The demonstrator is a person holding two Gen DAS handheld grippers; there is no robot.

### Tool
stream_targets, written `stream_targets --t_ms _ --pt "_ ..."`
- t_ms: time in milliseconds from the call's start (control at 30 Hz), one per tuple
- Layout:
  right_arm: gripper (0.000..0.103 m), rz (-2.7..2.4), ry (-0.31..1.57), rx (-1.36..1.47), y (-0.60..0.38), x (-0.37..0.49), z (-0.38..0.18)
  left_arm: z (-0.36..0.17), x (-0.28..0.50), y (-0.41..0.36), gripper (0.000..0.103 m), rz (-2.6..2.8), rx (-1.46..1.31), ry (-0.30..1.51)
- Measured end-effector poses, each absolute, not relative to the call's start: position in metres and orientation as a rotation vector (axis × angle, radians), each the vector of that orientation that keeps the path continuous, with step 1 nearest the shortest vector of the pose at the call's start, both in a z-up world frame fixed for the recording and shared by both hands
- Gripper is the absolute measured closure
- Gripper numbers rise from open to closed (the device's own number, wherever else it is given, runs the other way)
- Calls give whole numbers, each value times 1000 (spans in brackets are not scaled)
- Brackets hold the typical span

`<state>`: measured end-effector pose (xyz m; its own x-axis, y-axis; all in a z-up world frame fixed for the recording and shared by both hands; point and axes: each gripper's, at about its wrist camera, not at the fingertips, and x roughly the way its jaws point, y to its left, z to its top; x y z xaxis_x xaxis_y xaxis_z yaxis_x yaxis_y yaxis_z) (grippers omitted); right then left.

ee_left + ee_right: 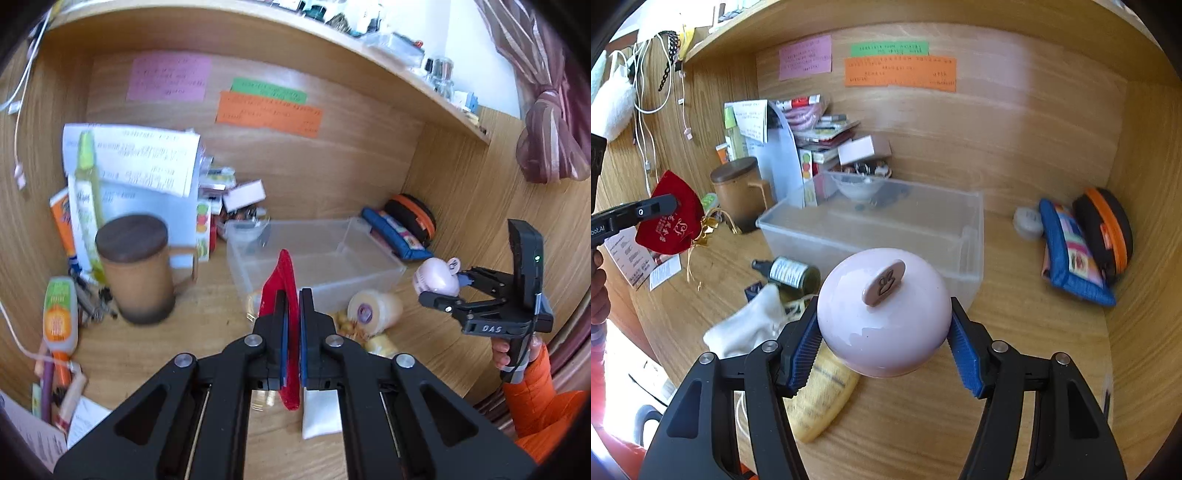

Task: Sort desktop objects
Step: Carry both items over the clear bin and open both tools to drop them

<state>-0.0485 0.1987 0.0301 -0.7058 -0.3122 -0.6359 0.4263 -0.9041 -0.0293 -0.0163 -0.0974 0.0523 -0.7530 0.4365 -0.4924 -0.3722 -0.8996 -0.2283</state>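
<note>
My left gripper [293, 292] is shut on a red velvet pouch [282, 271], held edge-on above the desk in front of a clear plastic bin [369, 275]. In the right wrist view that pouch [670, 216] hangs at the far left with gold tassels below it, pinched by the left gripper [670, 206]. My right gripper [884, 314] is shut on a pink dome-shaped jar [882, 314] with a small tab on top, its blue pads [807, 343] pressing both sides. The left wrist view shows the pink jar [437, 277] in the right gripper [443, 291], right of the bin [849, 229].
A brown lidded mug [136, 269] stands left of the bin, with papers and bottles behind it. A white pouch [750, 328], a dark bottle [790, 273] and a yellow tube [820, 398] lie in front. A blue pouch [1071, 254] and an orange-black case [1108, 229] sit at the right wall.
</note>
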Motion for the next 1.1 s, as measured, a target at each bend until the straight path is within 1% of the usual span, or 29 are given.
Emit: stream_targets --t_ms 433,600,800,1100 --pt "43 -2519 233 904 191 -109 54 96 -70 -72 100 2557 -675 -123" --pt "43 -2494 251 925 187 -136 58 101 -99 -62 100 2548 -683 -118" --pt "43 -2447 283 1012 177 -176 44 84 -140 -47 100 2524 -771 -112" --pt "43 -2333 398 1176 146 -228 7 34 -194 -34 100 2465 -967 -85"
